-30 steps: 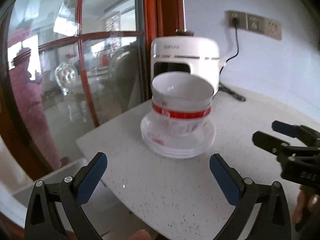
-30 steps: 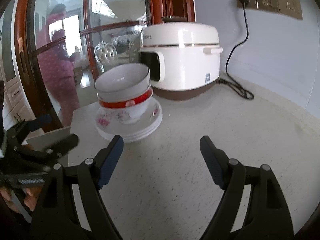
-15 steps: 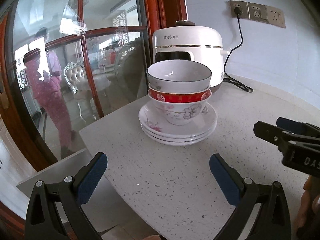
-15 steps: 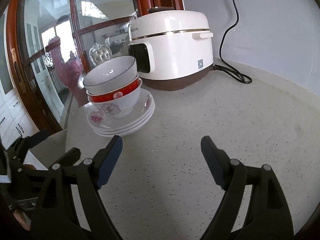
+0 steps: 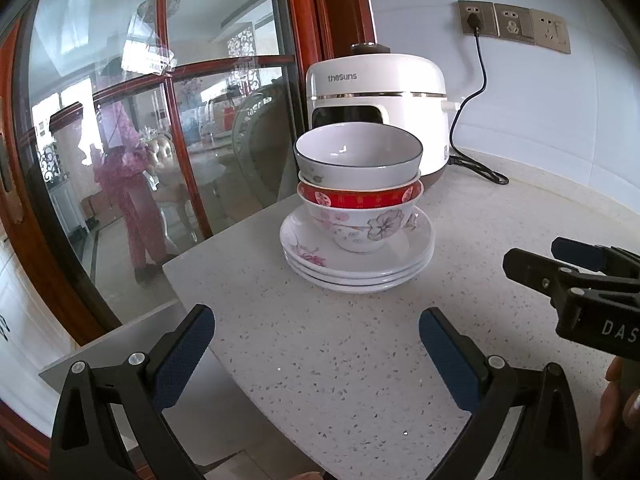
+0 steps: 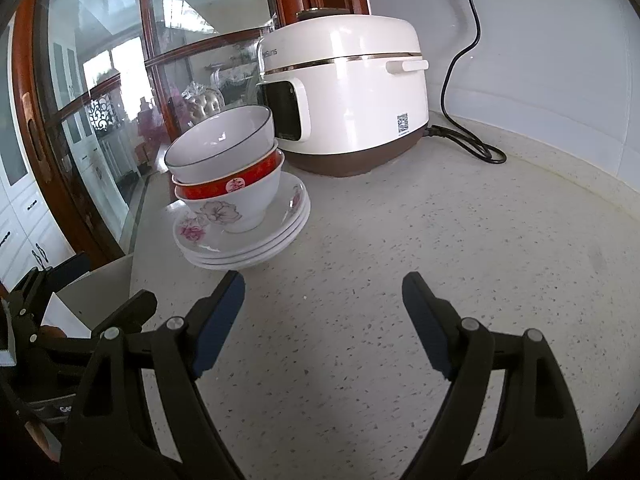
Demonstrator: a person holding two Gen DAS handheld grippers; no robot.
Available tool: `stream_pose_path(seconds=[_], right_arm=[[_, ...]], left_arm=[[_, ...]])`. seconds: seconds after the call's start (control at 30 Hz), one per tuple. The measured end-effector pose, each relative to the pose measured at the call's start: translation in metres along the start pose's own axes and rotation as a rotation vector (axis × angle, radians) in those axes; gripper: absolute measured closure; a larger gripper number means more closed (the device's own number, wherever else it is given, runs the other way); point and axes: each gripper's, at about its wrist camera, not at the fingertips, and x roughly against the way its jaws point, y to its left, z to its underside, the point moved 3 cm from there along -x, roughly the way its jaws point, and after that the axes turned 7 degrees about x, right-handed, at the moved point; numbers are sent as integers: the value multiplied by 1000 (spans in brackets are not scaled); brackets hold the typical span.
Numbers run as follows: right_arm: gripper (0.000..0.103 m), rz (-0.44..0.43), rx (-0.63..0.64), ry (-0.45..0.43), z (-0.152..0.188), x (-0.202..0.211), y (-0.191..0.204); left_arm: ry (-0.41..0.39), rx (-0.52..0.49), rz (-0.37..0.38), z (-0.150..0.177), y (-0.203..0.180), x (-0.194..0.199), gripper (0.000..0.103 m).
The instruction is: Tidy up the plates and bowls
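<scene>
Speckled white desk [image 5: 340, 352] carries three stacked plates [image 5: 358, 258] with two nested bowls [image 5: 359, 184] on top, near its glass-door corner, just before a rice cooker [image 6: 348, 100]. Left gripper [image 5: 316, 346] and right gripper [image 6: 322, 308] hover level, short of the stack, jaws spread wide and empty. Bare desk stretches rightward toward the wall.

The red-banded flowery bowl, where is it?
In both views, the red-banded flowery bowl sits on the stacked white plates, under the plain white bowl, before the white rice cooker.
</scene>
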Motion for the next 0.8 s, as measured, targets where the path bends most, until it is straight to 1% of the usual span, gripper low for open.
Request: stream_pose_path(seconds=[0.8], right_arm=[[20, -5, -5, 12, 1, -2, 1]], left_arm=[[-11, -1, 2, -1, -2, 4, 0]])
